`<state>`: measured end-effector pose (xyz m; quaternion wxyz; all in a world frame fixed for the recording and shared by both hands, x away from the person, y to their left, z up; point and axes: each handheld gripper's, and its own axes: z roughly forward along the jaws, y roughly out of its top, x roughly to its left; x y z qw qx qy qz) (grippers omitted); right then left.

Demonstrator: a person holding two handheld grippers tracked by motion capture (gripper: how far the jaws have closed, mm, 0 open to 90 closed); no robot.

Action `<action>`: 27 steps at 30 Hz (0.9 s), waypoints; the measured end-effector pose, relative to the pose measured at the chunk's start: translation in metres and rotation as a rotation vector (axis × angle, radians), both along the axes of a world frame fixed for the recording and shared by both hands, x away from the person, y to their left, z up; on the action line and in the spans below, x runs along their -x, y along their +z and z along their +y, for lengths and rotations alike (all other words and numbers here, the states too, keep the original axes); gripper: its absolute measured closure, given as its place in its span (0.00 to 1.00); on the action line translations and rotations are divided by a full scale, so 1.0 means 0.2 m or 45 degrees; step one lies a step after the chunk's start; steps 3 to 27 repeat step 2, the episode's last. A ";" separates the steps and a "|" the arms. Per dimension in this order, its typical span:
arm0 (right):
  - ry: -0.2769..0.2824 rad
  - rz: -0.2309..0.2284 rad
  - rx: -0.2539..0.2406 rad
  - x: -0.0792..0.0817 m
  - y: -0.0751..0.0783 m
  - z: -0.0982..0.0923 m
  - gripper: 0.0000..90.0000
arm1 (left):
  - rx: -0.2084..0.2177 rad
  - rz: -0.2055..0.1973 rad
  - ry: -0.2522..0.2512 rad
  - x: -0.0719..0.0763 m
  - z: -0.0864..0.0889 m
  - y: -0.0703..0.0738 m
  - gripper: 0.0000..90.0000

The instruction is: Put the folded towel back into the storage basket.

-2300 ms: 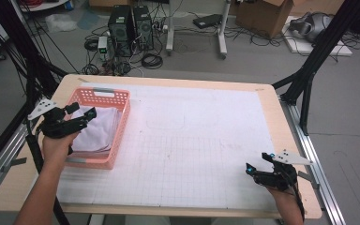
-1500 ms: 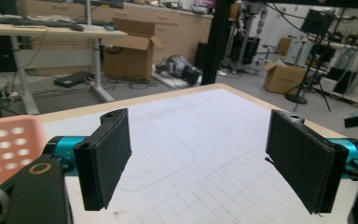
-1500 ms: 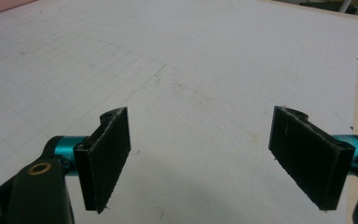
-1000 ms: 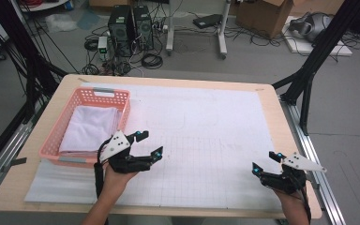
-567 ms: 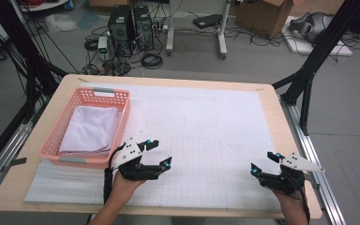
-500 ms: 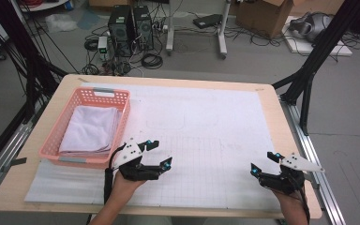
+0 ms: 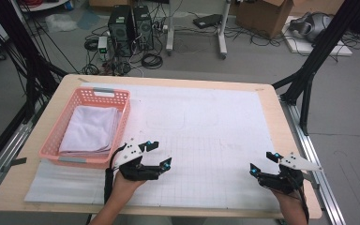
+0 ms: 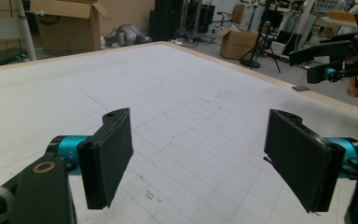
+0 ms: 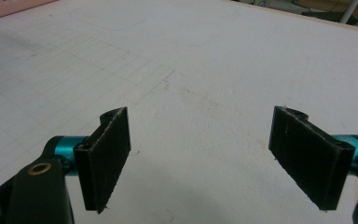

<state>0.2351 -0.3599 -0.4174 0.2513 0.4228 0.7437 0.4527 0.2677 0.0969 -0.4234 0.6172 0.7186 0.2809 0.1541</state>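
While the wooden table (image 7: 178, 80) w/ its white gridded mat (image 7: 206, 140) sits in a lab w/ black PC towers (image 7: 130, 23), loose cables and cardboard boxes (image 7: 261, 10) on the grey floor behind, both tongs rest low over the mat's near edge, well apart. Left gripper (image 7: 155, 156) is just beside the pink plastic slotted basket (image 7: 51, 146) at the mat's left side, which holds a folded white cloth (image 7: 90, 130), flat, neatly stacked, filling most of it. Left jaws wide, nothing between; right gripper (image 7: 262, 164) jaws wide too, empty.
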 end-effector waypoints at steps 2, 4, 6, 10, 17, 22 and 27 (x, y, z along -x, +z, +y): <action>0.002 -0.002 0.000 0.00 0.00 0.00 0.22 | 0.003 0.003 0.004 0.00 0.00 0.00 0.26; 0.002 -0.002 0.000 0.00 0.00 0.00 0.22 | 0.003 0.003 0.004 0.00 0.00 0.00 0.26; 0.002 -0.002 0.000 0.00 0.00 0.00 0.22 | 0.003 0.003 0.004 0.00 0.00 0.00 0.26; 0.002 -0.002 0.000 0.00 0.00 0.00 0.22 | 0.003 0.003 0.004 0.00 0.00 0.00 0.26; 0.002 -0.002 0.000 0.00 0.00 0.00 0.22 | 0.003 0.003 0.004 0.00 0.00 0.00 0.26; 0.002 -0.002 0.000 0.00 0.00 0.00 0.22 | 0.003 0.003 0.004 0.00 0.00 0.00 0.26; 0.002 -0.002 0.000 0.00 0.00 0.00 0.22 | 0.003 0.003 0.004 0.00 0.00 0.00 0.26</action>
